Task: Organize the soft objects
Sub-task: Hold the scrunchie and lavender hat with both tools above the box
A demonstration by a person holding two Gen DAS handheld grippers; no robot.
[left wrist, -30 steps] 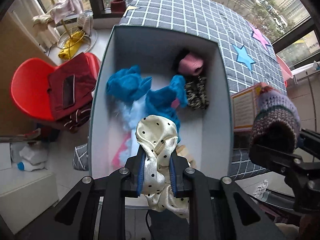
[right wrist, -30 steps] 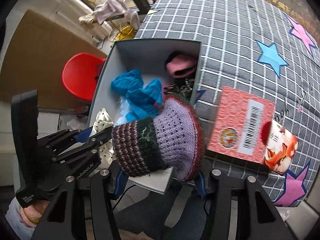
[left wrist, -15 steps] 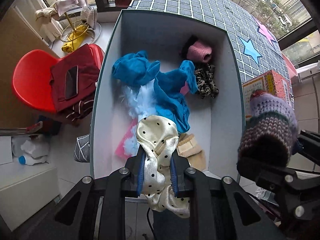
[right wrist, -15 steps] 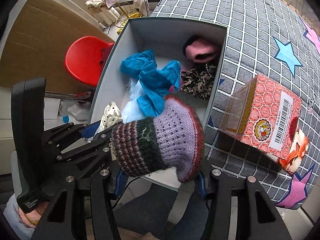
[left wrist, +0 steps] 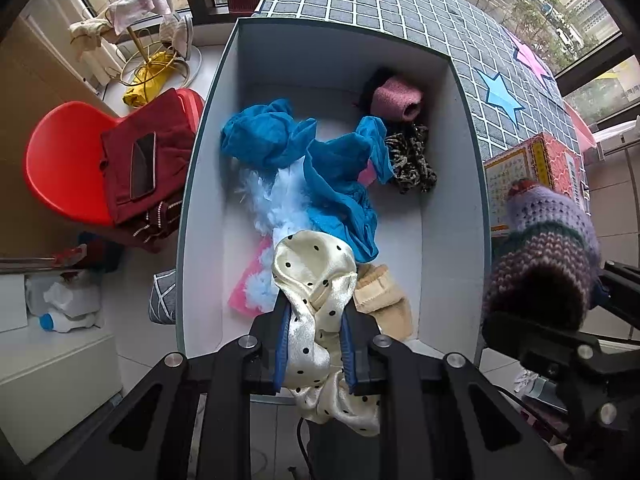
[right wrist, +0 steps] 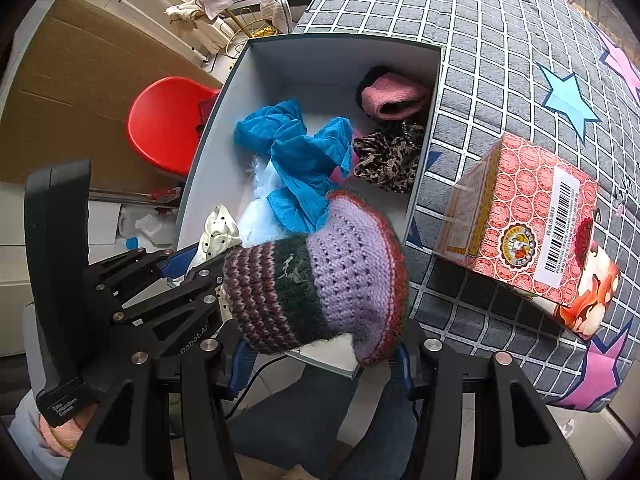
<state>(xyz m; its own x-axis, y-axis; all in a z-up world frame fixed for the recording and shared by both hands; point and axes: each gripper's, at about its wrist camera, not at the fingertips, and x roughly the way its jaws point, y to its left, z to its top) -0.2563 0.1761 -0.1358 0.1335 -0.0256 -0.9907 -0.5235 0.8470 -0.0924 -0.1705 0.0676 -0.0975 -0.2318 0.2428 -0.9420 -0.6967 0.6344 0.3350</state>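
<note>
In the left wrist view the left claw [left wrist: 315,344] sits at the bottom centre of the frame, its blue-padded fingers [left wrist: 282,344] clenched on a glossy cream satin scrunchie [left wrist: 316,280] dotted with black, whose folds bulge above the fingers and spill out below them. It hangs over the near end of an open, straight-walled rectangular box [left wrist: 204,168] with matte white inner walls and a dark rim, which fills the middle of the frame.

Inside the box lie a crinkled, sheer blue scarf [left wrist: 320,168] across the centre, a fluffy white feathery piece [left wrist: 276,204] beneath it, a rolled fuzzy pink knit [left wrist: 394,98] in the upper right corner, a leopard-print scrunchie [left wrist: 412,160] just below that, and a ribbed beige piece [left wrist: 380,300] at the lower right of the box floor.

In the right wrist view the right claw [right wrist: 322,360], at the bottom centre, grips a chunky crocheted hat [right wrist: 316,284] banded in maroon, dark green and lilac with a flared reddish brim; the hat hangs above the box's near right corner. At the right of that frame a red patterned cardboard carton [right wrist: 532,216] with a barcode stands on a grey quilted tabletop [right wrist: 500,40] cover with a white grid and stitched stars. A smooth red plastic chair [left wrist: 60,164] is at the left edge of the left wrist view.
</note>
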